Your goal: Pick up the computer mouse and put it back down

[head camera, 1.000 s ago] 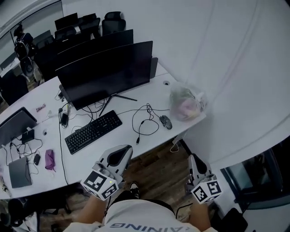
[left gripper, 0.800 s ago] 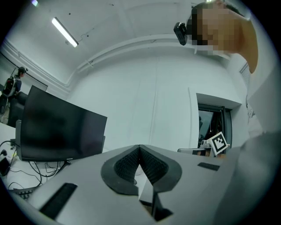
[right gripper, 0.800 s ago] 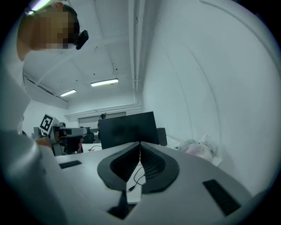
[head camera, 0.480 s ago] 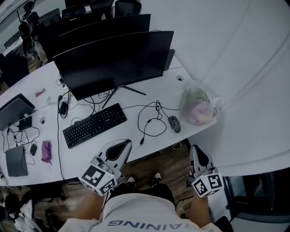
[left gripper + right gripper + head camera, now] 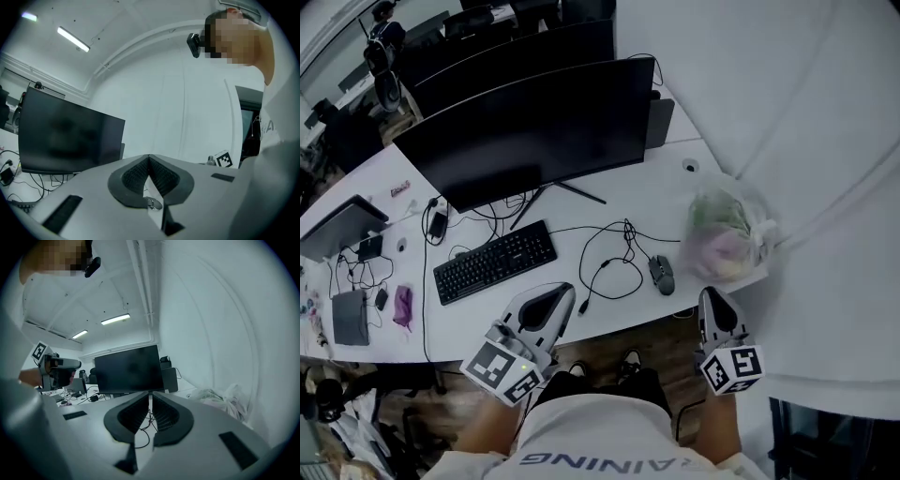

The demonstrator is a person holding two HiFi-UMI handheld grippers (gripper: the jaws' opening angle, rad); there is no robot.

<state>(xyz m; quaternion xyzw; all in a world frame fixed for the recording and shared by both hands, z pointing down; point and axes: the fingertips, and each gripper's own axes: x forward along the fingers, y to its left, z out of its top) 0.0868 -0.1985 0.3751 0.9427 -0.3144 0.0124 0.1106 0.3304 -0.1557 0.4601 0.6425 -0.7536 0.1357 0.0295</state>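
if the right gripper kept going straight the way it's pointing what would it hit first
Likely the white desk near the looped cable, dead ahead of the right gripper; the plastic bag sits off to its right. Depth is unclear.

A long white desk point(image 5: 670, 183) was set against a pale, curved wall point(image 5: 769, 84), and its near edge was bordered by a wooden plank floor point(image 5: 609, 339). Overhead, a white ceiling point(image 5: 93, 296) was lit by bright strip lights point(image 5: 116, 318) — two were seen in a line.
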